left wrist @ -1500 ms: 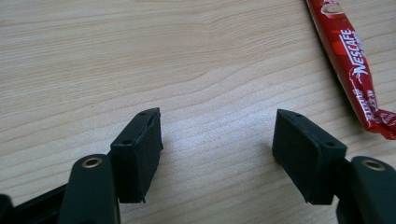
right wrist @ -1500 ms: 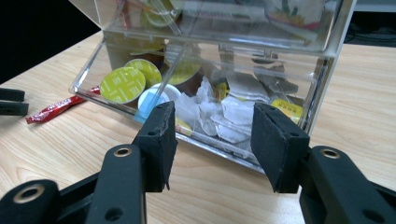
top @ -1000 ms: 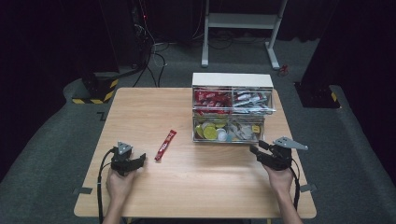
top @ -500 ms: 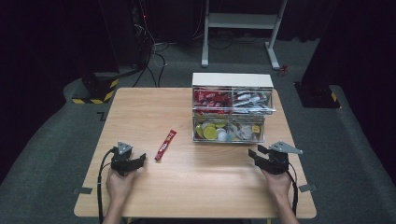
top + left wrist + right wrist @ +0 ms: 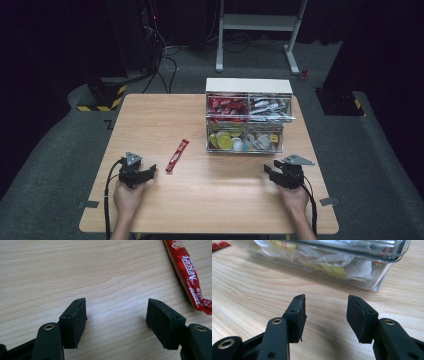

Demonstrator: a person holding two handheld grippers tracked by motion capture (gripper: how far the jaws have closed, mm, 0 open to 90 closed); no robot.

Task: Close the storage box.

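Note:
A red Nescafe stick packet [image 5: 177, 155] lies on the wooden table [image 5: 210, 200], left of centre. It also runs down the right side of the left gripper view as the packet [image 5: 189, 275]. My left gripper [image 5: 148, 172] rests near the table's front left, open and empty, a short way left of the packet's near end; its jaws stand wide apart [image 5: 116, 322]. My right gripper [image 5: 268, 170] sits at the front right, open and empty [image 5: 326, 315], just in front of the clear drawer box [image 5: 247, 122].
The clear drawer box [image 5: 342, 262] holds red packets in its upper drawers and round capsules and tea bags below. A tea-bag drawer front sits close ahead in the right gripper view. Beyond the table are dark floor, cables and a white frame [image 5: 257, 22].
My right gripper has drawn back toward the table's front edge and settled lower. The left gripper and the packet have stayed put.

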